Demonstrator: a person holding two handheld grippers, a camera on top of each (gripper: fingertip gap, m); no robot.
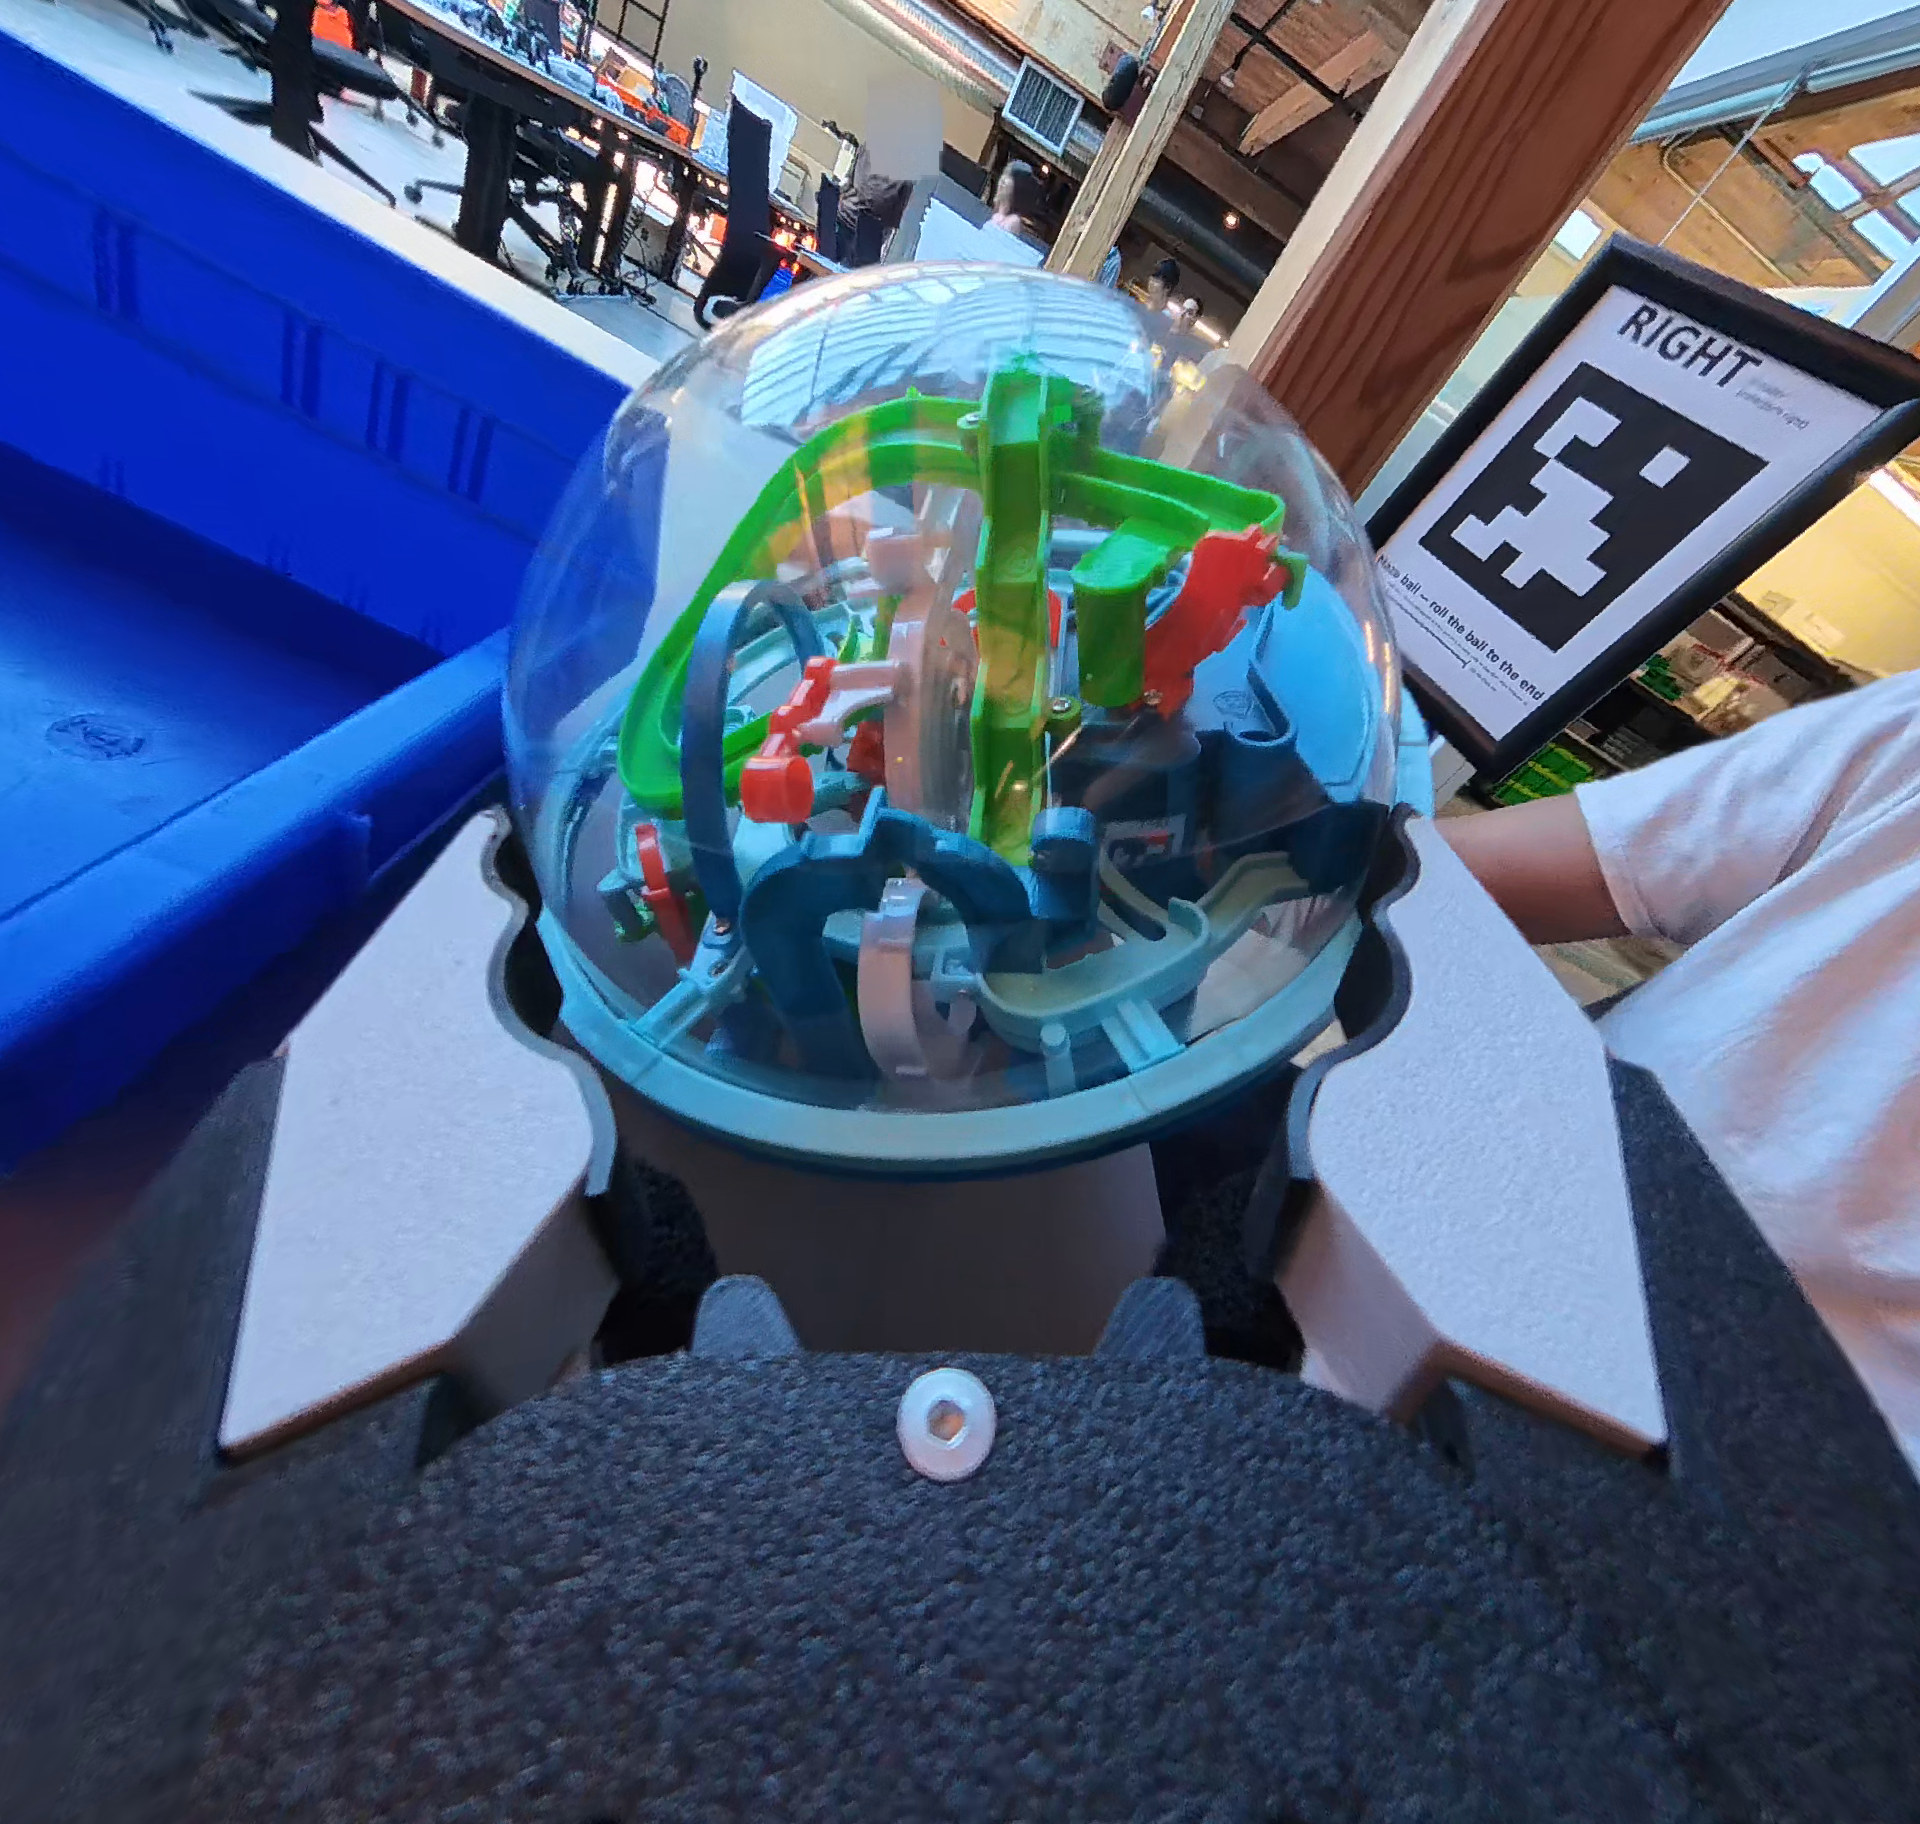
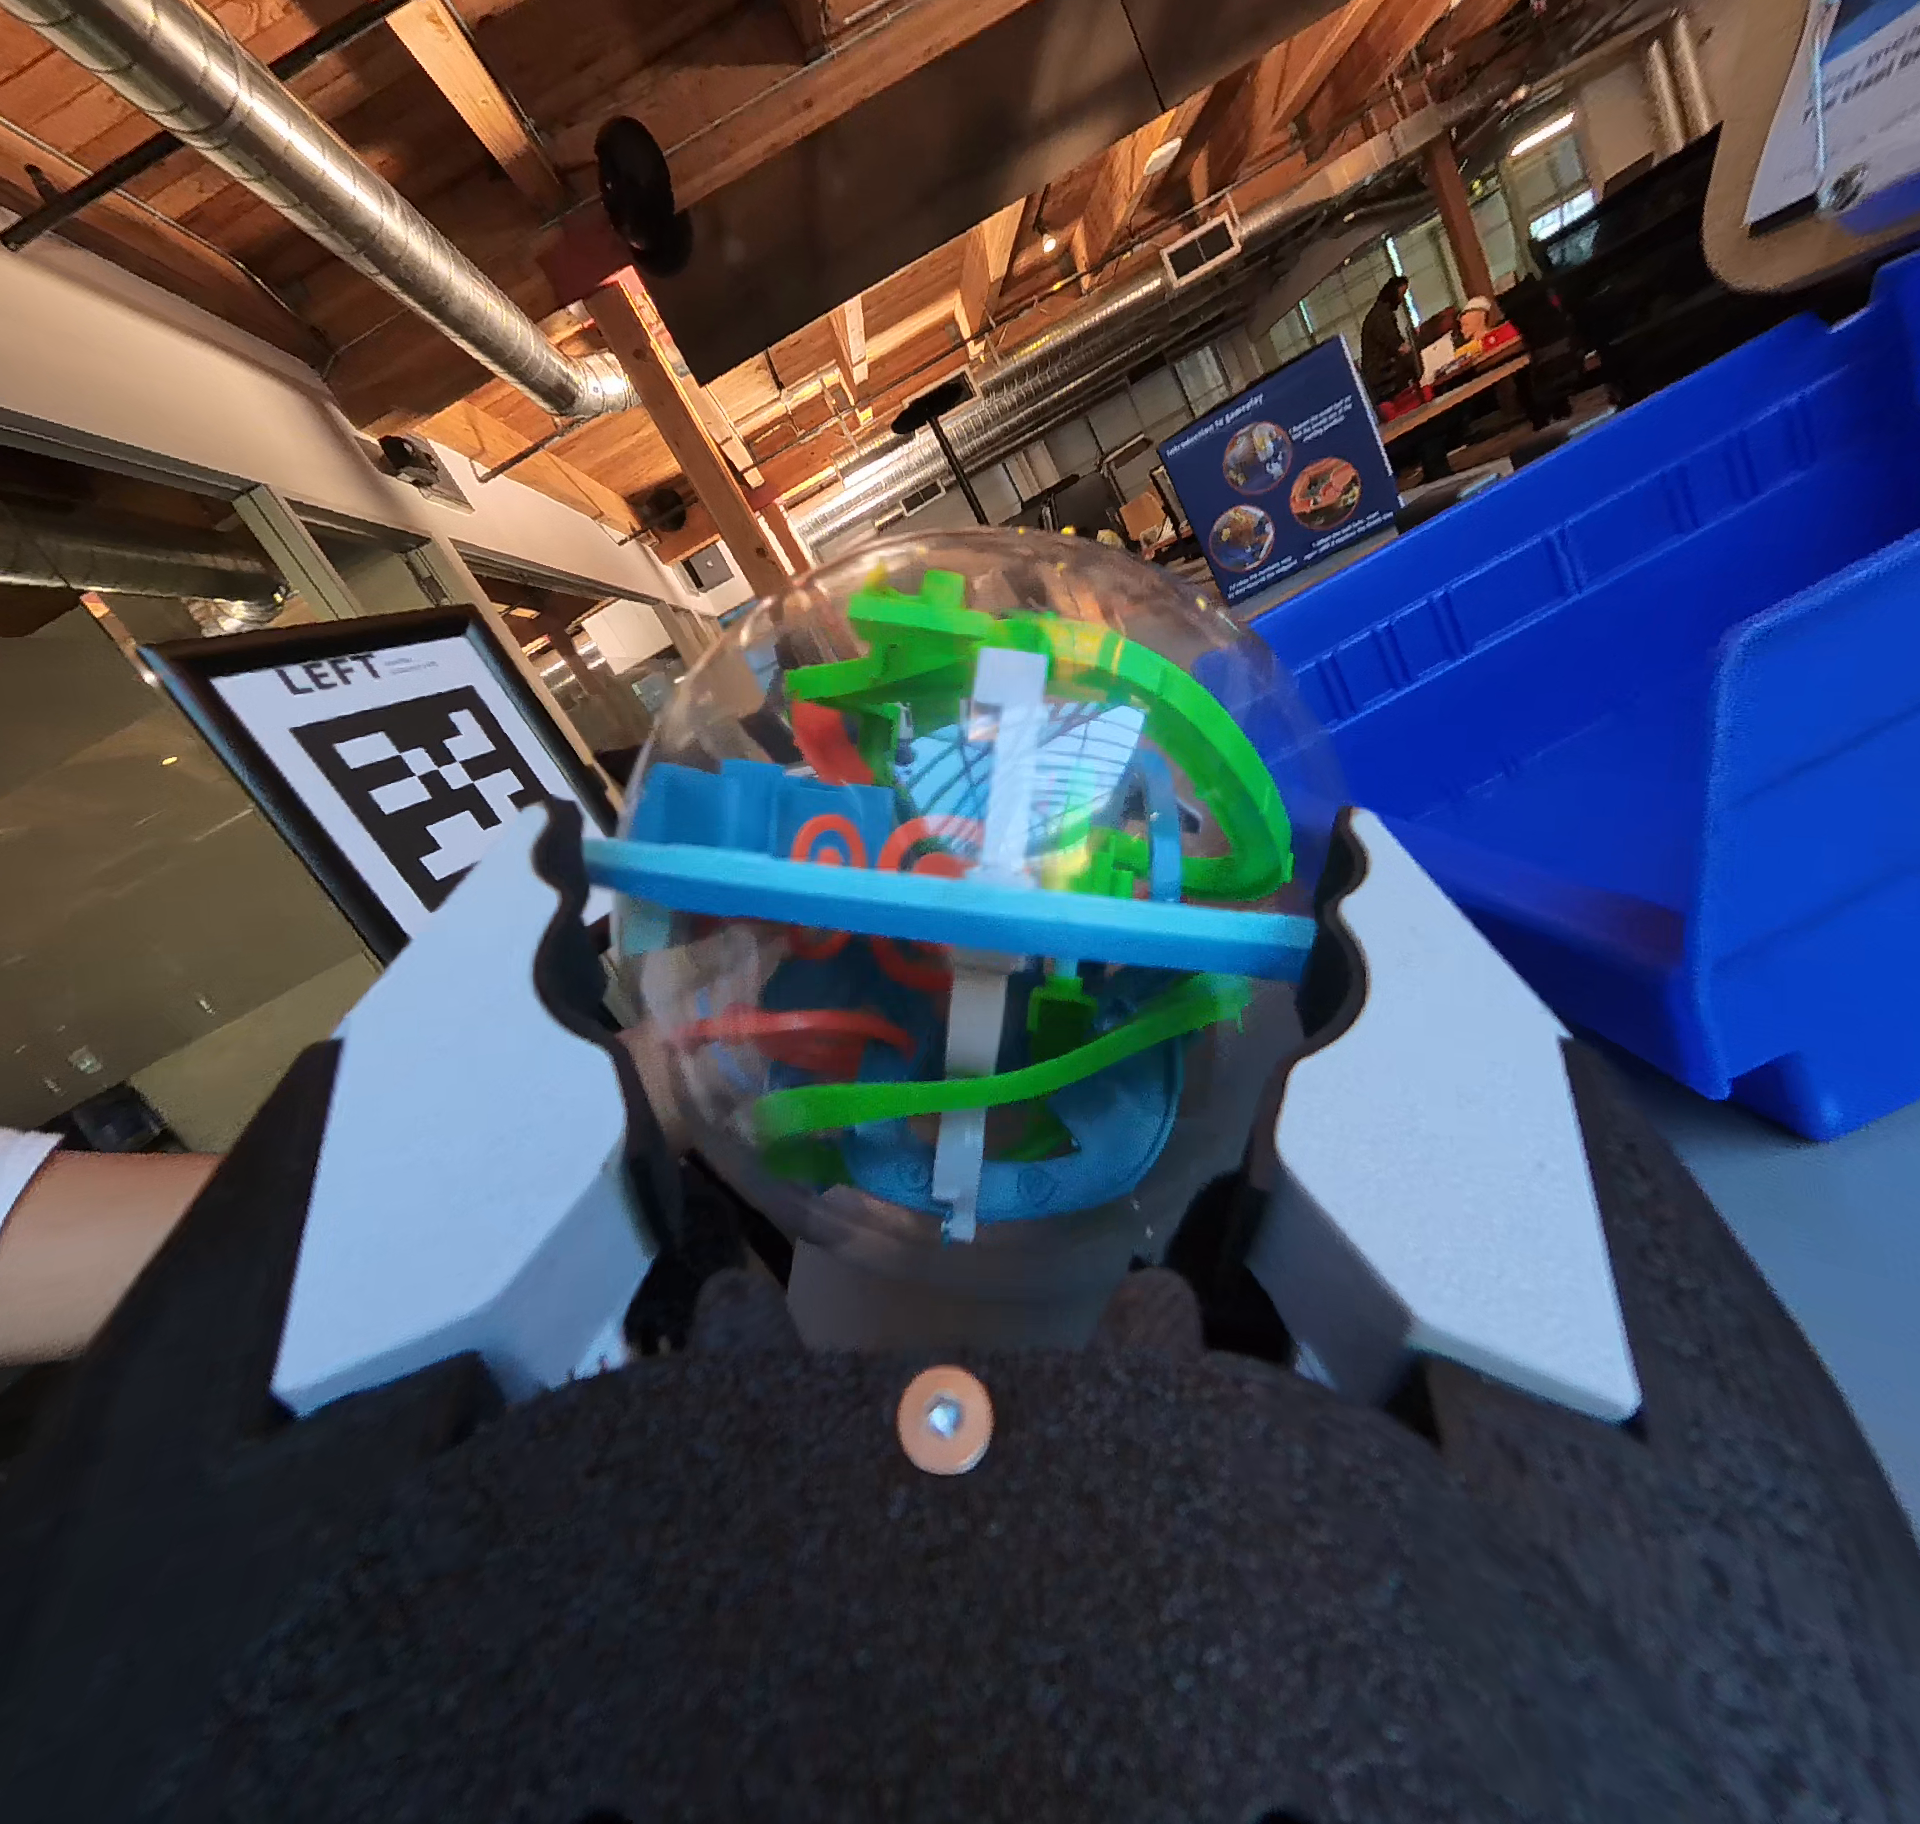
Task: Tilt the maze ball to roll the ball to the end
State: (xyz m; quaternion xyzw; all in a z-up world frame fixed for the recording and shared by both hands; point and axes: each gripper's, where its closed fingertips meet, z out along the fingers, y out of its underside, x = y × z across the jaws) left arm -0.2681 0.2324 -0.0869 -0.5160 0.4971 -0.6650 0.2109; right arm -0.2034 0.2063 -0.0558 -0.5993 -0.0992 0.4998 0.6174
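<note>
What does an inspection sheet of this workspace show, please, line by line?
Surface: grey table under the bin.
Job's things: clear maze ball with green, blue and red tracks; its small ball not seen.
Clutter: blue bin; two framed marker signs.
Grippers: left gripper and right gripper each shut on the maze ball.
Cables: nothing seen.
Surroundings: wooden post, ceiling ducts, long benches, people far off.
</note>
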